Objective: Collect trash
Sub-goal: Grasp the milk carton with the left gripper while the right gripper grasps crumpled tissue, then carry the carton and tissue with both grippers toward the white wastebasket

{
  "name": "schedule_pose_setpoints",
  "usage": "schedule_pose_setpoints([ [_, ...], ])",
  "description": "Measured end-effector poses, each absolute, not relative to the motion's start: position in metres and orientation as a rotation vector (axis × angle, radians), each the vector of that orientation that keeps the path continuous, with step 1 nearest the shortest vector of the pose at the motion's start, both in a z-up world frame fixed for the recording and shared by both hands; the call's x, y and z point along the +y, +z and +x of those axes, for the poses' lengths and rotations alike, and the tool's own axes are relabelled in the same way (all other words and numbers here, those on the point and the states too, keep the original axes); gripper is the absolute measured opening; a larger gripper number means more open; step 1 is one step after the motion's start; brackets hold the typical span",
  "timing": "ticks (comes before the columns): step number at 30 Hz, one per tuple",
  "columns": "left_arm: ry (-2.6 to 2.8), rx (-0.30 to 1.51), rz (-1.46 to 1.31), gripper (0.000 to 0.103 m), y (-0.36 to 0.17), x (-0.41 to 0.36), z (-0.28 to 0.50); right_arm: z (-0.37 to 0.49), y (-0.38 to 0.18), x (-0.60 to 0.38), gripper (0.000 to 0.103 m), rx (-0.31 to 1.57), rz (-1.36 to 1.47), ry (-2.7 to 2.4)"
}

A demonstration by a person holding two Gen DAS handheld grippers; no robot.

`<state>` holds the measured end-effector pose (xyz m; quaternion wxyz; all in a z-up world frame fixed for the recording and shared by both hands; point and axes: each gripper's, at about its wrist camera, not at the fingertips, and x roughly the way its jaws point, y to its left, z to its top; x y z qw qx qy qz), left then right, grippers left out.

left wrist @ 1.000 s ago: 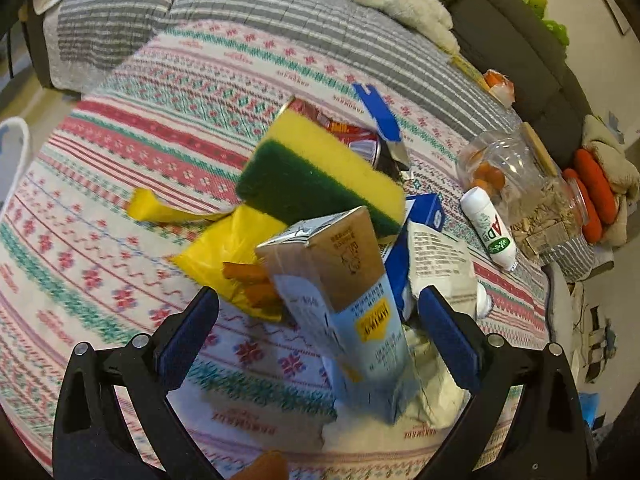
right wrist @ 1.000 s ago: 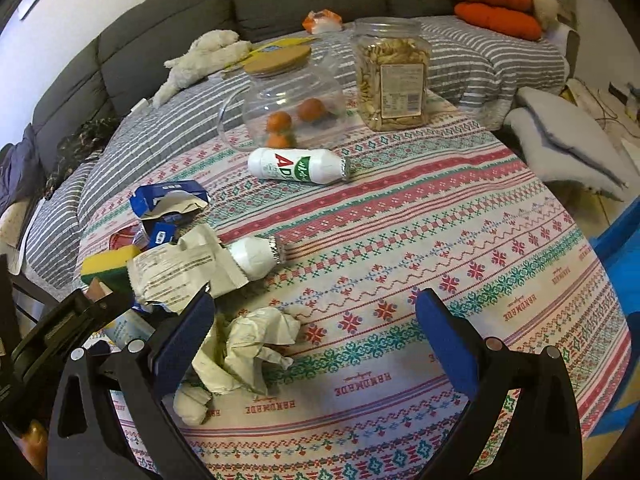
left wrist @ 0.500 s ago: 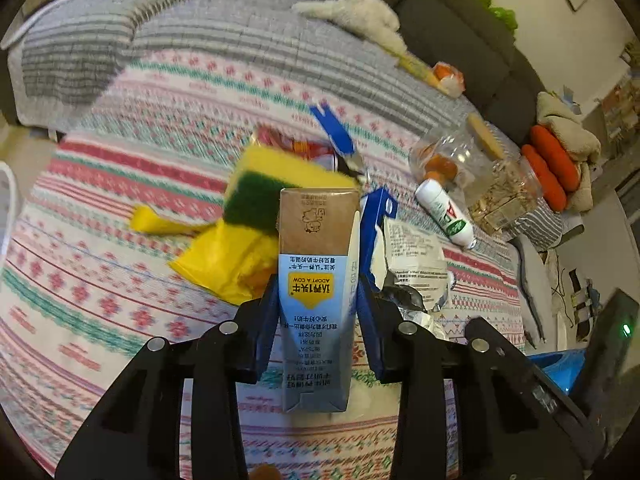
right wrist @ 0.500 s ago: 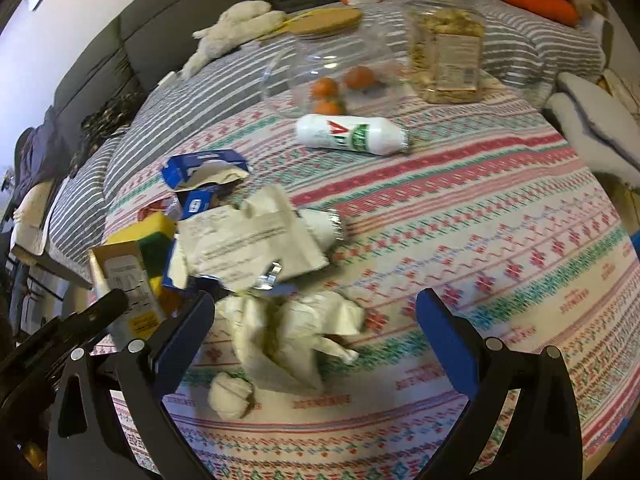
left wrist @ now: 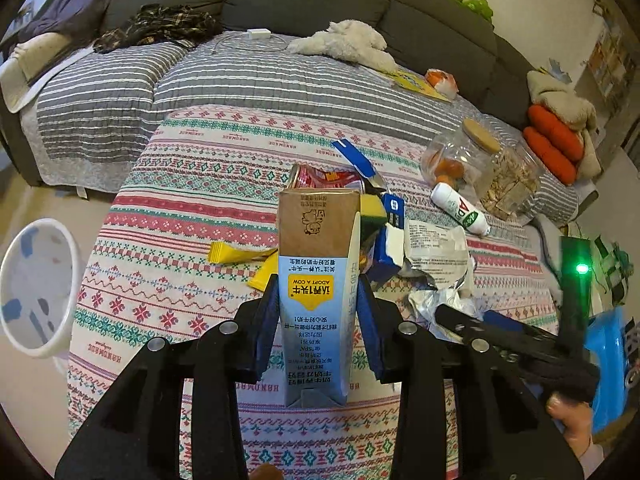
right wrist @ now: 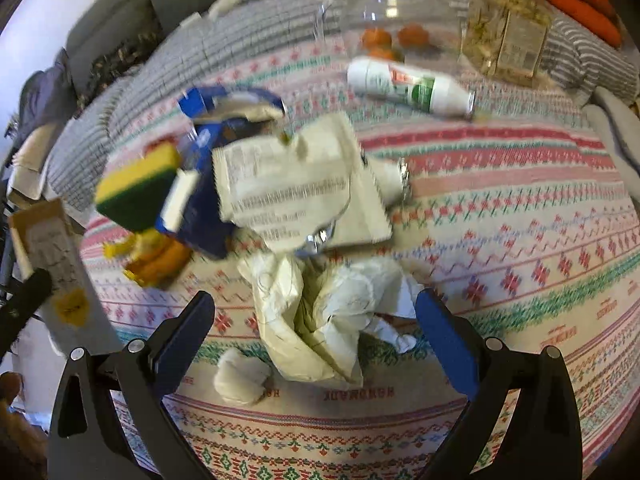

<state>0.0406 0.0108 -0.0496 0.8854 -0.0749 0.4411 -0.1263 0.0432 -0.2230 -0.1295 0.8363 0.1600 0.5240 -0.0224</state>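
Patterned cloth covers the round tabletop (left wrist: pixel 176 248), and a white bin (left wrist: pixel 38 286) stands on the floor at its left edge. The left gripper (left wrist: pixel 318 320) has its fingers closed on a milk carton (left wrist: pixel 316 280), held upright and apparently lifted clear above the near part of the cloth. The right gripper (right wrist: pixel 314 318) hangs with its fingers wide apart over a heap of crumpled paper (right wrist: pixel 320 312), holding nothing.

To do this step well, I judge the carton should stay squeezed firmly at mid-height and be carried left over the bin's mouth before the fingers part, since a light, hollow box can slip or tip. The right fingers should close around the bulk of the paper heap, not one loose corner.

By count, largest first: two clear jars (left wrist: pixel 484 168) at the far right, one carton, one flattened white wrapper (right wrist: pixel 296 192), one torn blue box (right wrist: pixel 208 160), one white bottle (right wrist: pixel 412 88) on its side, one sponge (right wrist: pixel 138 188), one yellow wrapper (left wrist: pixel 236 252), and one small paper ball (right wrist: pixel 238 376). The right wrist view is blurred, so smaller scraps may go uncounted.
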Motion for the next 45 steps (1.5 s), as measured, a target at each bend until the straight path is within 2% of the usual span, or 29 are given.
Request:
schedule_pose_setpoints([
  [1,-0.262,0.916,-0.147,0.035,-0.050,0.010,0.040,0.044,-0.132,-0.222,0.093,1.114,0.342,-0.047],
  [2,-0.262,0.912,-0.142,0.035,-0.049,0.010,0.040,0.044,-0.133,-0.222,0.077,1.119,0.346,-0.034],
  [3,-0.260,0.907,-0.135,0.035,-0.049,0.010,0.039,0.045,-0.135,-0.222,0.057,1.132,0.352,-0.022],
  [6,-0.256,0.889,-0.123,0.035,-0.046,0.011,0.037,0.043,-0.134,-0.225,0.041,1.125,0.372,-0.017],
  [8,-0.258,0.883,-0.123,0.035,-0.045,0.012,0.036,0.040,-0.128,-0.223,0.038,1.097,0.352,-0.020],
  [17,-0.230,0.835,-0.119,0.035,-0.038,0.021,0.030,0.022,-0.087,-0.200,0.034,0.880,0.246,0.067],
  [27,-0.130,0.786,-0.152,0.035,-0.027,0.072,0.022,0.011,-0.058,-0.140,0.034,0.717,0.174,0.231],
  [45,0.230,0.797,-0.249,0.036,-0.025,0.226,0.024,0.033,-0.060,0.013,0.034,0.735,0.205,0.456],
])
